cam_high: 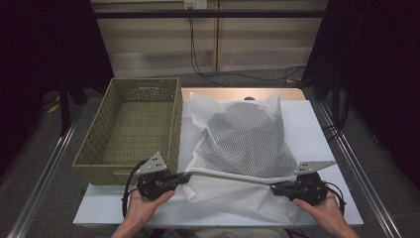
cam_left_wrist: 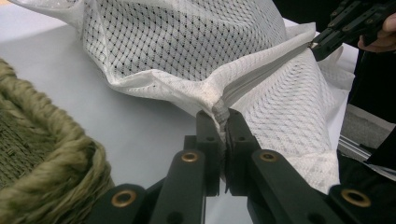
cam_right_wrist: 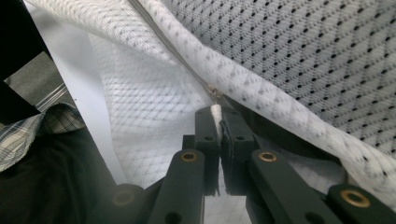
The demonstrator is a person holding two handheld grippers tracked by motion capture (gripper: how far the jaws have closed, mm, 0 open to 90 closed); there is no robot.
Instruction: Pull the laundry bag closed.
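White mesh laundry bag [cam_high: 240, 148] lies on the table [cam_high: 317, 134], stretched between the two grippers, with a dark garment inside showing through the netting. Left gripper [cam_left_wrist: 223, 122] is clenched on the grey zipper end [cam_left_wrist: 220, 112]; right gripper [cam_right_wrist: 217, 120] pinches the zipper pull [cam_right_wrist: 215, 112] at the opposite end, the zipper [cam_high: 233, 176] taut between them. Soft, light and limp, the bag should sag anywhere unsupported, so the stiffer zipper ends look like the safest holds. Beyond the left gripper stands an empty woven basket [cam_high: 173, 129].
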